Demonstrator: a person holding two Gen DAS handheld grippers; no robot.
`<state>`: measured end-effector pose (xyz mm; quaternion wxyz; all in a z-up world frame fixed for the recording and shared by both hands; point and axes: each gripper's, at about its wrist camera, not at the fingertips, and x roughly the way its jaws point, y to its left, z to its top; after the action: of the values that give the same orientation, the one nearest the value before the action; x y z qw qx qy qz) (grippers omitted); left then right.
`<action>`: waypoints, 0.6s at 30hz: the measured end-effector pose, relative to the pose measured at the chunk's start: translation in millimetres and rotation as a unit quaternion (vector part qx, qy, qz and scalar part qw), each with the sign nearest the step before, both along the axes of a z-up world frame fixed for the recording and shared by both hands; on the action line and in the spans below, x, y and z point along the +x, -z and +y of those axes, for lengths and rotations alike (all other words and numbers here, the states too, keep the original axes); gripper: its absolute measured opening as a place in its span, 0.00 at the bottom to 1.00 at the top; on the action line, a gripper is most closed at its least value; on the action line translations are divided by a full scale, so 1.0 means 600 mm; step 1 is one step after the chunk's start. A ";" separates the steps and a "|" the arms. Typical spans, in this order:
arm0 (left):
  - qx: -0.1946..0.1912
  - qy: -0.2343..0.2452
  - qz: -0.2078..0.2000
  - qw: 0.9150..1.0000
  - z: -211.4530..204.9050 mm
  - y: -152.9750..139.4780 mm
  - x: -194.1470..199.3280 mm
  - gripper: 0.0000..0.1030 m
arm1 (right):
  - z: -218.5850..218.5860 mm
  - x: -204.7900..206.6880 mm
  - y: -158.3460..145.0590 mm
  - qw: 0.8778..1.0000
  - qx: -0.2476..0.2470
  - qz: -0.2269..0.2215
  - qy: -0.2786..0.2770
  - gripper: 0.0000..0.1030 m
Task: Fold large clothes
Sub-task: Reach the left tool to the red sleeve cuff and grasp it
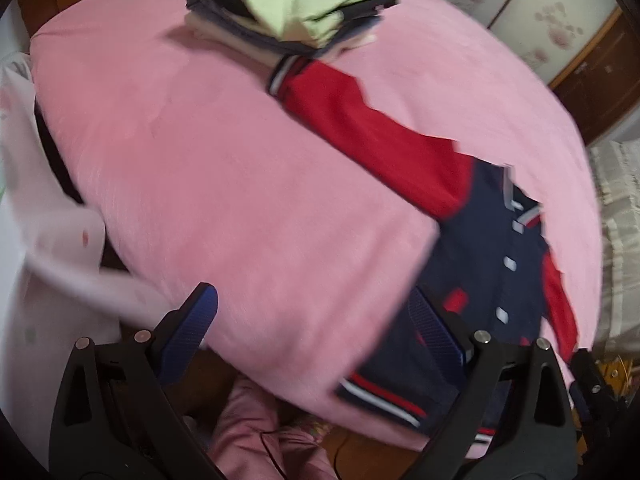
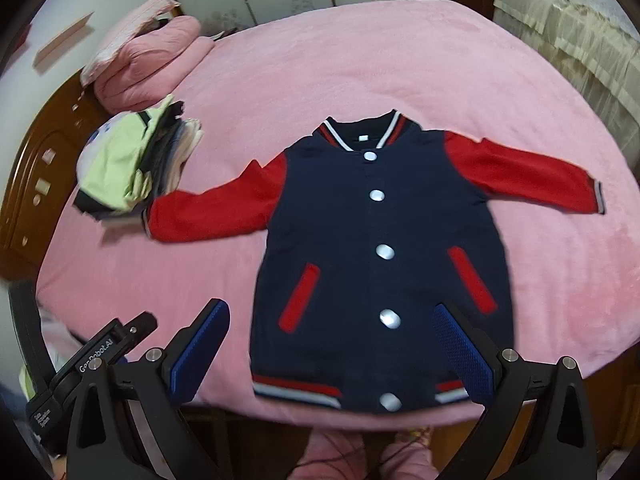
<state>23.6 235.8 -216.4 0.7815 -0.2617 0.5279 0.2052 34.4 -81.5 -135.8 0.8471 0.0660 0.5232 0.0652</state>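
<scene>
A navy varsity jacket with red sleeves, white snaps and striped trim lies flat and face up on the pink bed, both sleeves spread out. My right gripper is open and empty, hovering above the jacket's hem. In the left wrist view the jacket lies to the right, its red sleeve reaching toward the far stack. My left gripper is open and empty above the bed's near edge, left of the jacket's hem. The left gripper's body also shows at lower left in the right wrist view.
A stack of folded clothes with a light green top sits at the bed's left, touching the left sleeve's cuff; it also shows in the left wrist view. Pink pillows lie at the far left. A wooden headboard borders the bed.
</scene>
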 end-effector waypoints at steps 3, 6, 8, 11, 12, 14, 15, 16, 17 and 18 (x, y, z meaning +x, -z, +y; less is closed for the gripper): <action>-0.013 -0.001 0.005 1.000 0.070 0.033 0.043 0.92 | 0.045 0.052 0.036 1.000 -0.027 -0.005 0.003 0.99; -0.014 0.006 0.004 1.000 0.133 0.056 0.094 0.92 | 0.103 0.107 0.067 0.999 -0.043 -0.021 -0.008 0.99; -0.008 0.010 0.013 1.000 0.178 0.076 0.136 0.86 | 0.129 0.138 0.081 0.999 -0.045 -0.019 -0.009 0.98; -0.013 0.013 0.016 1.000 0.240 0.102 0.194 0.70 | 0.180 0.180 0.119 0.999 -0.037 0.008 0.008 0.96; -0.015 0.014 0.015 1.000 0.256 0.109 0.211 0.68 | 0.190 0.192 0.131 0.999 -0.034 0.018 0.014 0.95; -0.024 0.023 0.000 0.999 0.284 0.119 0.242 0.65 | 0.213 0.210 0.155 0.998 -0.028 0.038 0.029 0.95; -0.036 0.035 -0.017 0.999 0.300 0.126 0.260 0.64 | 0.225 0.216 0.163 0.998 -0.028 0.044 0.033 0.95; -0.043 0.042 -0.025 0.998 0.308 0.130 0.270 0.63 | 0.236 0.221 0.172 0.998 -0.030 0.048 0.036 0.95; -0.057 0.058 -0.035 0.996 0.319 0.140 0.286 0.61 | 0.246 0.225 0.182 0.998 -0.033 0.051 0.036 0.95; -0.067 0.070 -0.038 0.995 0.323 0.147 0.296 0.60 | 0.249 0.223 0.186 0.997 -0.036 0.052 0.034 0.95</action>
<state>201.2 429.9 -304.3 0.7943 -0.2836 0.5271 0.1043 168.3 68.0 -247.4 0.8223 0.0566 0.5661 0.0138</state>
